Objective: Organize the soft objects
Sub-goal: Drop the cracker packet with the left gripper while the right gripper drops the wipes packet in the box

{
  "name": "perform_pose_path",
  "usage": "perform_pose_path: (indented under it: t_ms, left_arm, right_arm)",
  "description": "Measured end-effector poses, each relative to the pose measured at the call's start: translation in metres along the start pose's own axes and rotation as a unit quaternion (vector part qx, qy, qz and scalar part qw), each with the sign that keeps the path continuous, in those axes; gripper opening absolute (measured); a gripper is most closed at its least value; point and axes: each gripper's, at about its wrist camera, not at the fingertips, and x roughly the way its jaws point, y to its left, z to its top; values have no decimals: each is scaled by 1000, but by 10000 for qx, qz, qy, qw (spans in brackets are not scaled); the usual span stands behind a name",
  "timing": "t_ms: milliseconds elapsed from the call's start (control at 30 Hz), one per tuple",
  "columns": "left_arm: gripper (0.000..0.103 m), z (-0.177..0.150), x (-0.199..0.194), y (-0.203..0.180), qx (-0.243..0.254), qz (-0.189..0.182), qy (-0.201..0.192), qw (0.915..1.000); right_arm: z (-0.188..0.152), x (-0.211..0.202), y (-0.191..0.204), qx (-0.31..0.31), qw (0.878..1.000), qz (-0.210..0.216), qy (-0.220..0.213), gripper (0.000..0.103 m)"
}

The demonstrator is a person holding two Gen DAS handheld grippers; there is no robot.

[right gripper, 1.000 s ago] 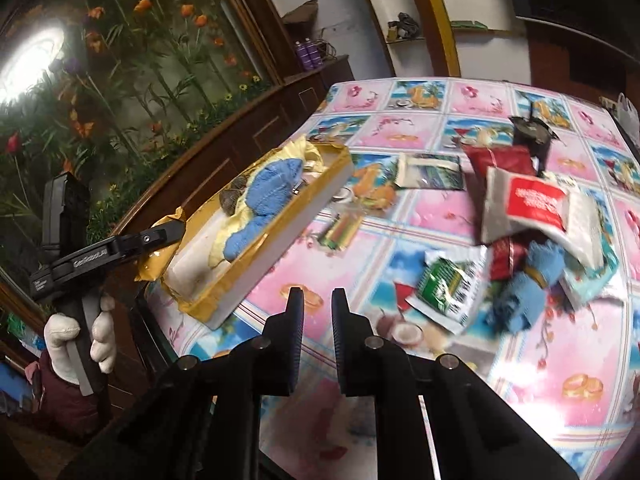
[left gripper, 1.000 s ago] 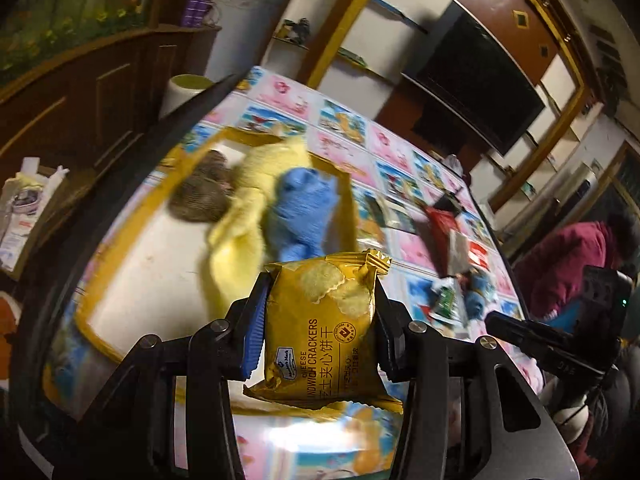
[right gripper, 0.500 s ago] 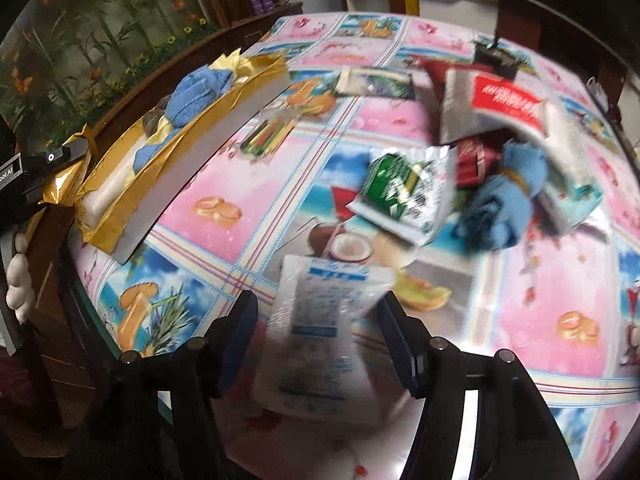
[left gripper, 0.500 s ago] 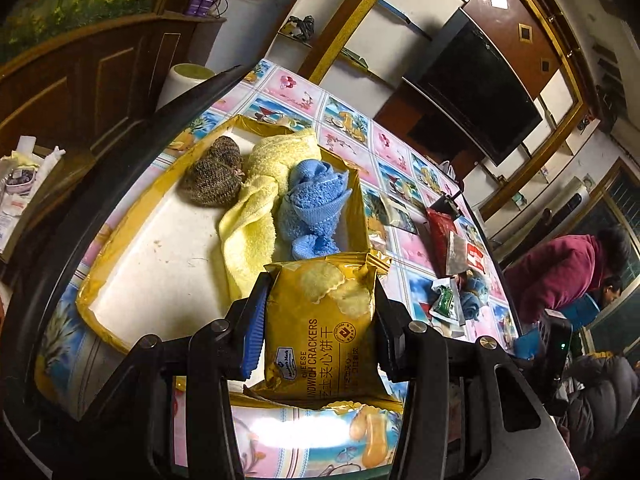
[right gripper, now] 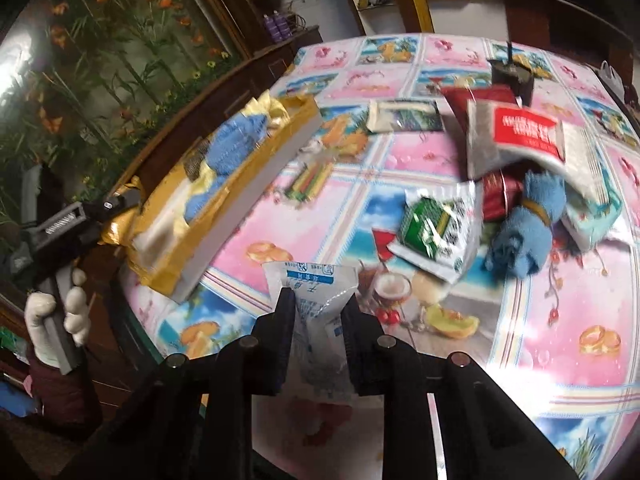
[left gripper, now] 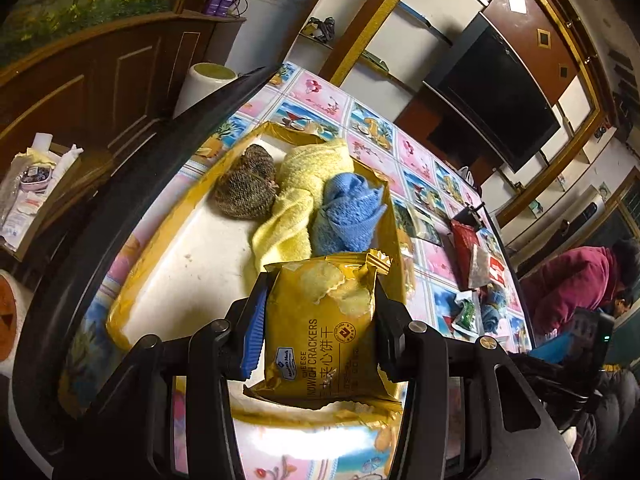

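Your left hand-held gripper (left gripper: 318, 330) pinches the yellow cracker packet (left gripper: 320, 320) by its sides, poised over the gold tray (left gripper: 132, 272) of towels. Your right hand-held gripper (right gripper: 316, 320) has just clamped a clear pouch (right gripper: 310, 284) off the surface (right gripper: 560, 340) — next in line, probably.

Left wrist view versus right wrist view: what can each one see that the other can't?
Only the left wrist view shows the left gripper clamping a yellow cracker packet. Only the right wrist view shows the right gripper, which has just been closing, pinching a clear white sachet. Both show the gold-edged tray holding a blue towel.
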Motion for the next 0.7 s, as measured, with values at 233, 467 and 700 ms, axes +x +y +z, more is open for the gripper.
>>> perform_pose_path:
  t_ms: [233, 467, 700]
  left_arm:
    - [47, 30, 35, 16, -20, 550, 174, 9983]
    - [54, 31, 38, 37, -528, 197, 248, 9981]
    - [57, 22, -10, 31, -384, 222, -322, 9985]
  right_arm:
    - [48, 6, 40, -212, 9980, 573, -149, 21]
    - [89, 56, 96, -491, 9935, 1013, 182, 21]
    - [99, 111, 129, -745, 9912, 912, 599, 25]
